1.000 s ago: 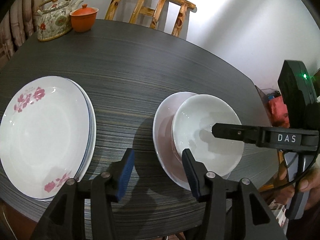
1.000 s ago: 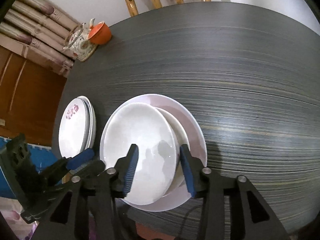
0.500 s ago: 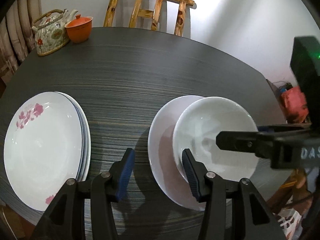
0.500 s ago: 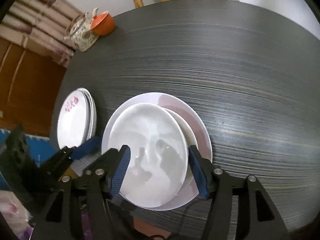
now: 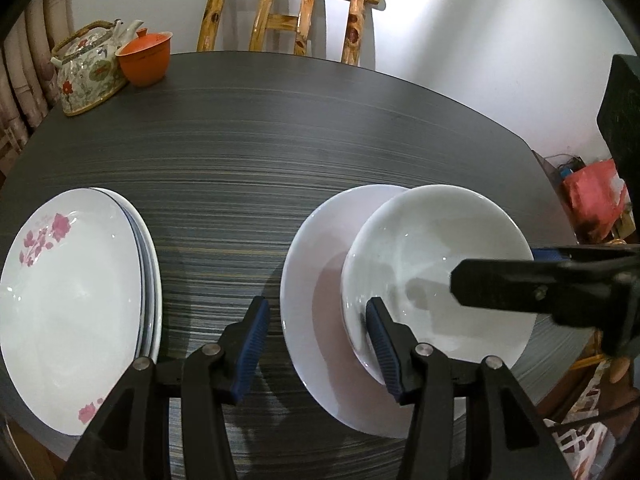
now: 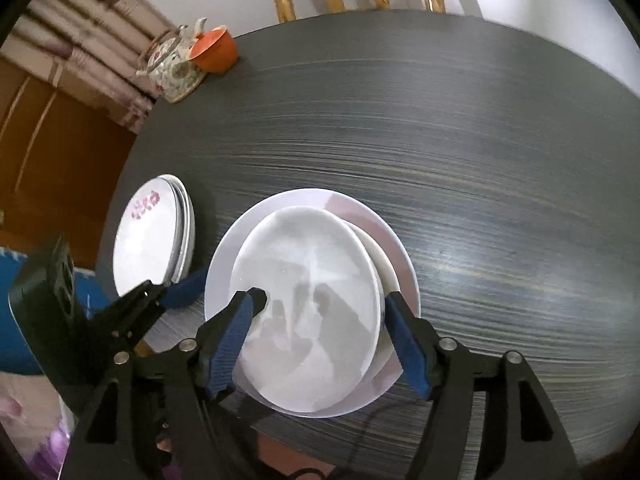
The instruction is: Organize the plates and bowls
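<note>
A white bowl (image 5: 436,264) sits on a plain white plate (image 5: 316,280) near the table's front edge; both also show in the right wrist view, the bowl (image 6: 308,320) and the plate (image 6: 400,256). A stack of plates, the top one with pink flowers (image 5: 76,296), lies to the left and shows in the right wrist view (image 6: 152,232) too. My left gripper (image 5: 316,344) is open, its right finger beside the bowl's near rim. My right gripper (image 6: 320,340) is open with its fingers spread on both sides of the bowl, holding nothing.
A floral teapot (image 5: 88,68) and an orange lidded cup (image 5: 146,58) stand at the far left of the dark round table (image 5: 280,136). A wooden chair (image 5: 288,12) stands behind it. A red bag (image 5: 592,196) lies past the right edge.
My right gripper has opened wider and pulled back from the bowl, which now rests on the plate. My left gripper has drawn back slightly, staying open.
</note>
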The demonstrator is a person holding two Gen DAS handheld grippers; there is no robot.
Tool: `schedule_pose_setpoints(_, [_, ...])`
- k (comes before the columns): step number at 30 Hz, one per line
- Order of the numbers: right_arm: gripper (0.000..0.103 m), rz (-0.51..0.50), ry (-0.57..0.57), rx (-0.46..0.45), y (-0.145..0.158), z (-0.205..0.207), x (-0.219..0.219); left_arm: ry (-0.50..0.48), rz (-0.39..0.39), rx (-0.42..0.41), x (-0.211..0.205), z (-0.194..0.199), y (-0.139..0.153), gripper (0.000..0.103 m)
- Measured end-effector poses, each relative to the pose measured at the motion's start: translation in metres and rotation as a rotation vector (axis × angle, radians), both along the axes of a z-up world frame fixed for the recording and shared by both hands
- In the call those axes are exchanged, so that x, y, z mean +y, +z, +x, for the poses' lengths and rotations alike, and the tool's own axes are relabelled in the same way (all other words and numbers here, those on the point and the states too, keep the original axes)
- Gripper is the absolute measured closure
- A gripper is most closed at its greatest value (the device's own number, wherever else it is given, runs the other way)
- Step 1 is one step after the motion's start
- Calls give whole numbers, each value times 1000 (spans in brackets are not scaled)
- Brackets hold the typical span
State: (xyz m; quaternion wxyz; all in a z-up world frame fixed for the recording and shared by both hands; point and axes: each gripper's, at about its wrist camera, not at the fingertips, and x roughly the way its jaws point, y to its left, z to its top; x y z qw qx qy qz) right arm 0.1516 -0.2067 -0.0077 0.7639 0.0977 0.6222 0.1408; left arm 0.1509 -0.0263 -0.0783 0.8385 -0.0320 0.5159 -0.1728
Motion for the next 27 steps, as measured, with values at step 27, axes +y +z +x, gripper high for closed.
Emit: schedule_pose_setpoints(27, [13,242,-272,-76,-7,-27,-85,70,-181,-119,35,-18,32,50])
